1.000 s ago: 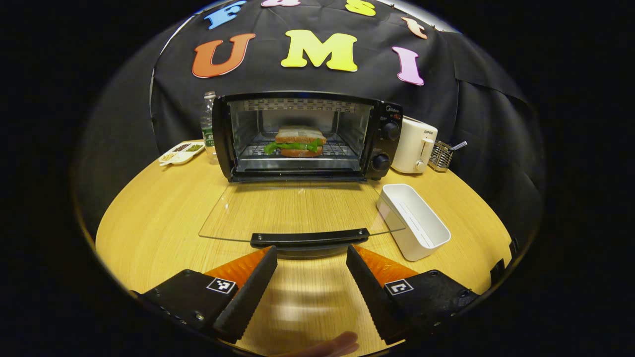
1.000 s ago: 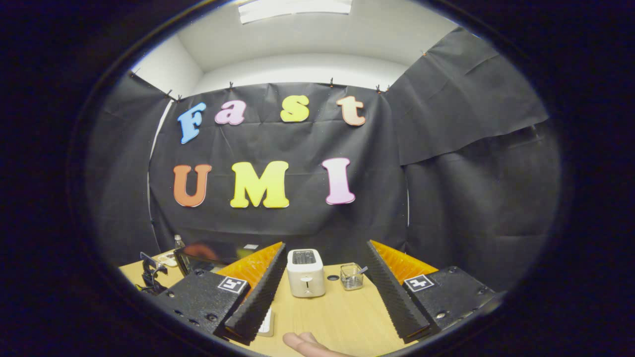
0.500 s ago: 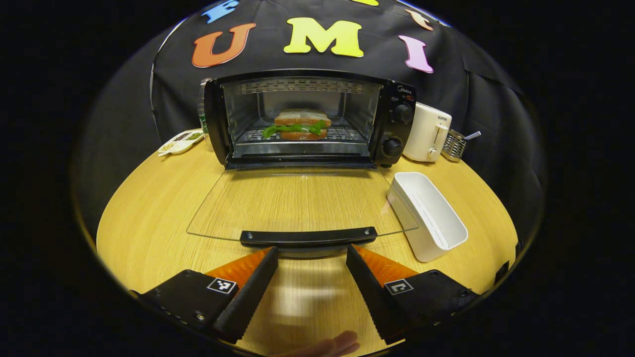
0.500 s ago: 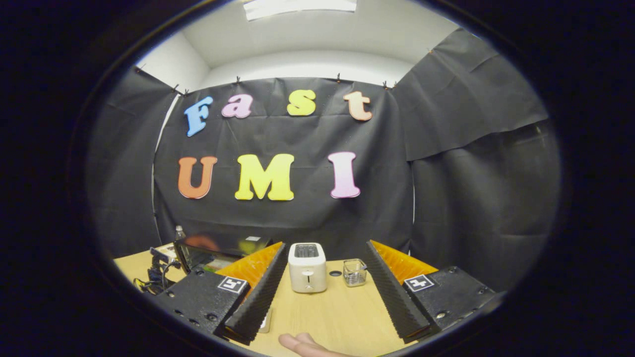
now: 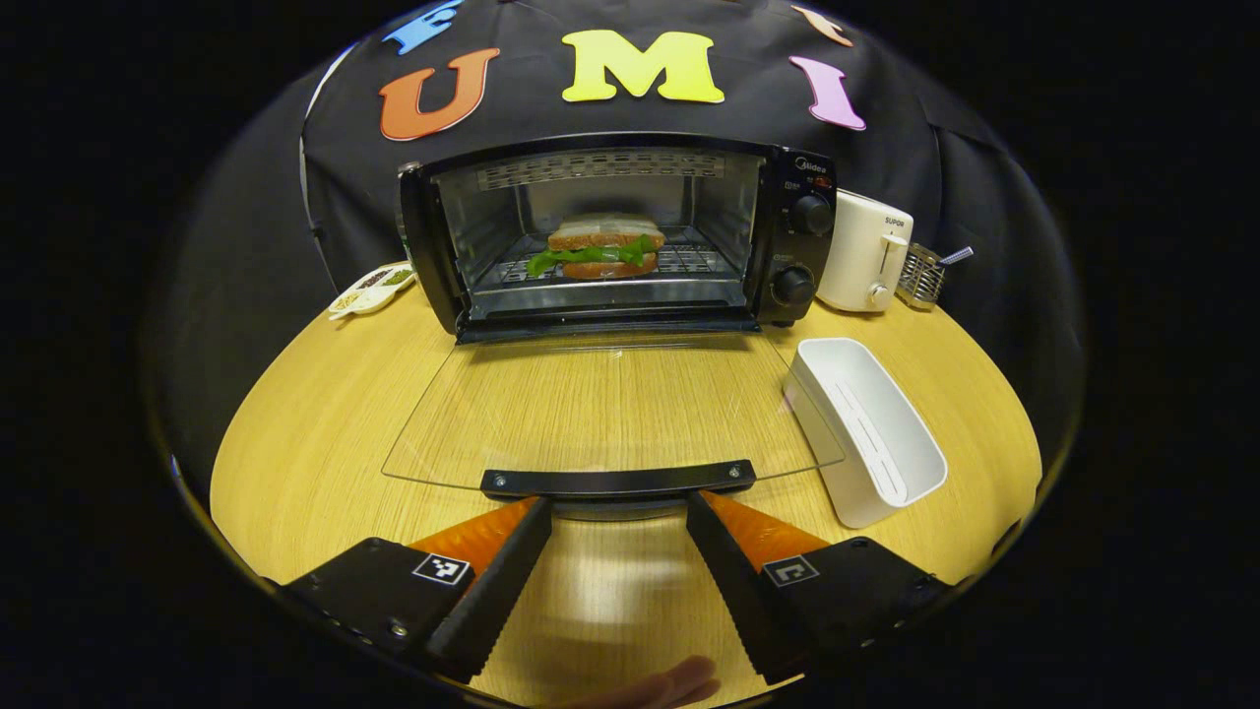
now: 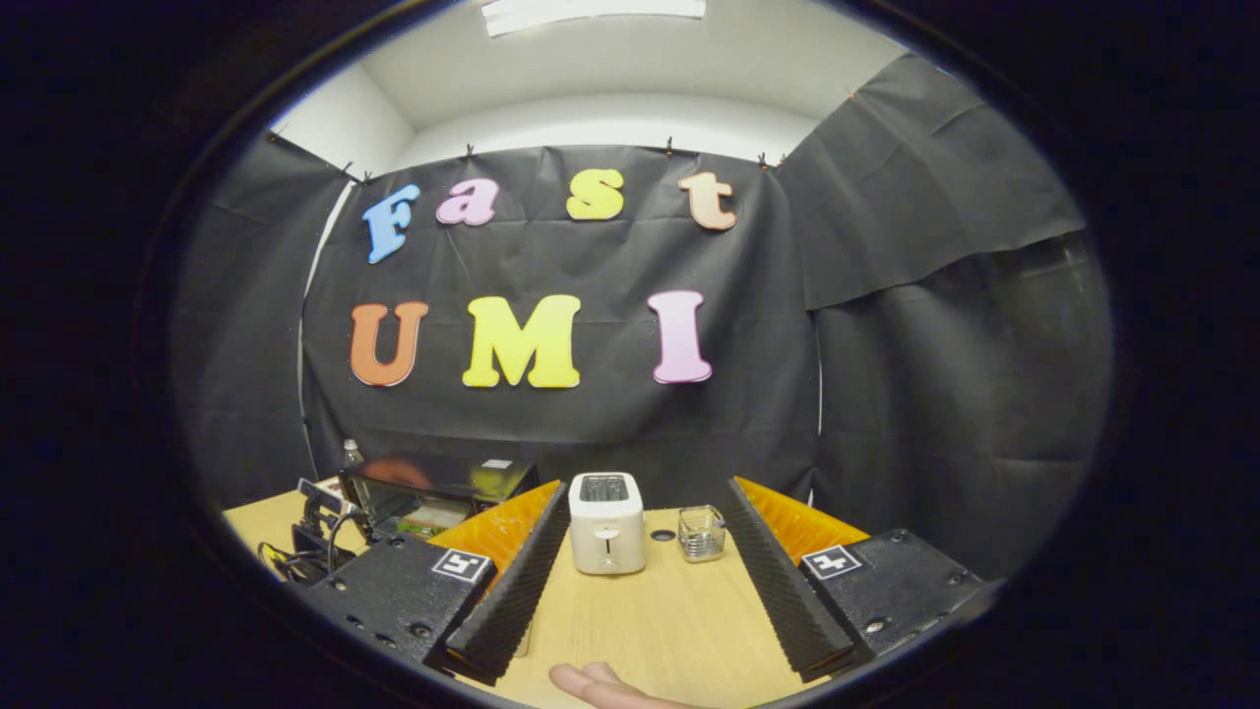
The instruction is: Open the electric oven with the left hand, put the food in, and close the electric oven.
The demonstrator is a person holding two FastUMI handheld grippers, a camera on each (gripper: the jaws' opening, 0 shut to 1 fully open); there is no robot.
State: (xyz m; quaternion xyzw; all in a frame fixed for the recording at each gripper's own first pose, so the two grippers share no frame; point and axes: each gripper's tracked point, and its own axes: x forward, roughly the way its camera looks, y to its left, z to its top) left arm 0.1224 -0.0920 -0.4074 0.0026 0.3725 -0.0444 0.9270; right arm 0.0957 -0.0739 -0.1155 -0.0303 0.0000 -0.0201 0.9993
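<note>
Hovering spread at door handle [image 5: 618, 481], left gripper [image 5: 618, 512], sandwich [image 5: 596, 251] inside oven [image 5: 787, 197], right gripper [image 6: 645, 502] spread, empty

Just ahead of the left gripper [image 5: 618, 502], the oven door [image 5: 610, 409] is clear, glossy glass with a matt dark handle [image 5: 618, 480]. The counter [image 5: 295, 414] beneath looks like smooth, light wood grain with a soft sheen. Farther ahead, the oven [image 5: 615, 236] has shiny metal walls and a wire rack [image 5: 689, 264]. To the right lies a smooth white plastic tray [image 5: 871, 433].
</note>
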